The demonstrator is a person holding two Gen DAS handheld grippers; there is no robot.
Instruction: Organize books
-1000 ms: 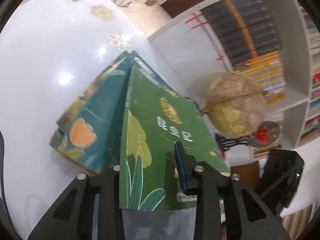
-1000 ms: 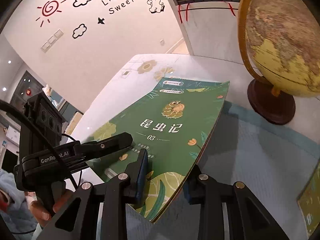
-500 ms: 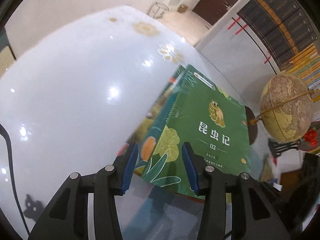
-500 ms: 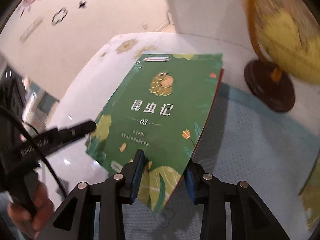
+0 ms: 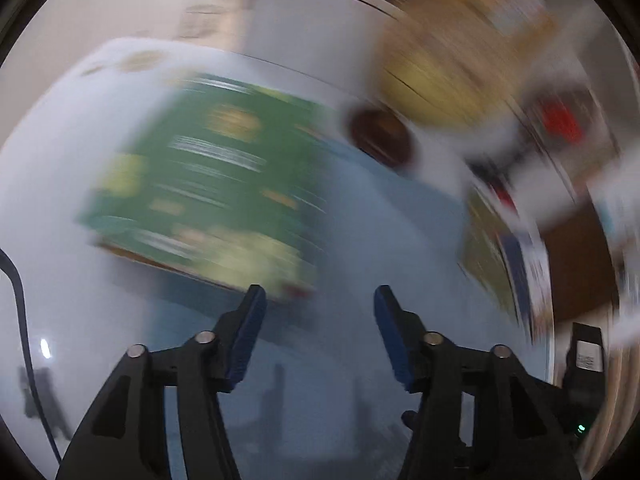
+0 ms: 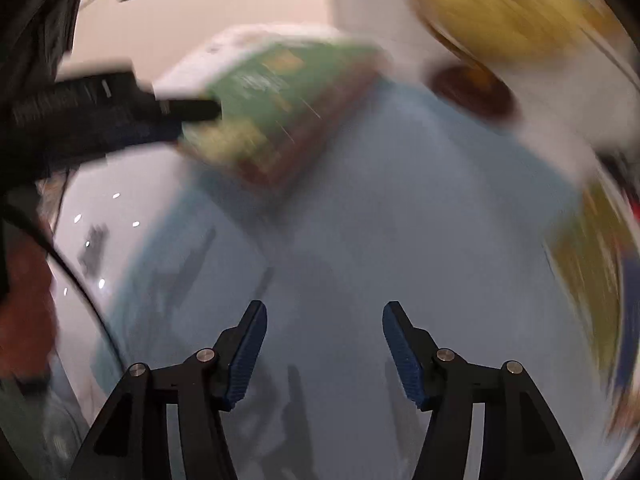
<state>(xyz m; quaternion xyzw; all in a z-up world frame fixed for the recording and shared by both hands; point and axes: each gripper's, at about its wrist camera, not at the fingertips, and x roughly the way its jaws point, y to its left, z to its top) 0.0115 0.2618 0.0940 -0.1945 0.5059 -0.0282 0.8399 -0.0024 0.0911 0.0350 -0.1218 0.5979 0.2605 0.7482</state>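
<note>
Both views are motion-blurred. A stack of green books [image 5: 208, 184] lies flat on the white table, partly on a light blue mat [image 5: 380, 240]. My left gripper [image 5: 316, 320] is open and empty, just in front of the stack's near edge. In the right wrist view the stack [image 6: 276, 108] lies ahead to the left, with the left gripper's body [image 6: 100, 112] beside it. My right gripper [image 6: 322, 336] is open and empty over the blue mat [image 6: 380, 220], well back from the stack. Another green and yellow book [image 6: 592, 272] lies at the right edge.
A globe [image 5: 440, 76] on a dark round base [image 5: 380, 140] stands behind the mat, right of the stack. It also shows in the right wrist view [image 6: 508, 12]. Blurred books and shelf items [image 5: 520, 248] are at the right. The white table [image 5: 60, 120] extends left.
Both grippers have let go of the green book and opened wide. Both have drawn back from the stack, which now lies flat. The cameras are swinging fast.
</note>
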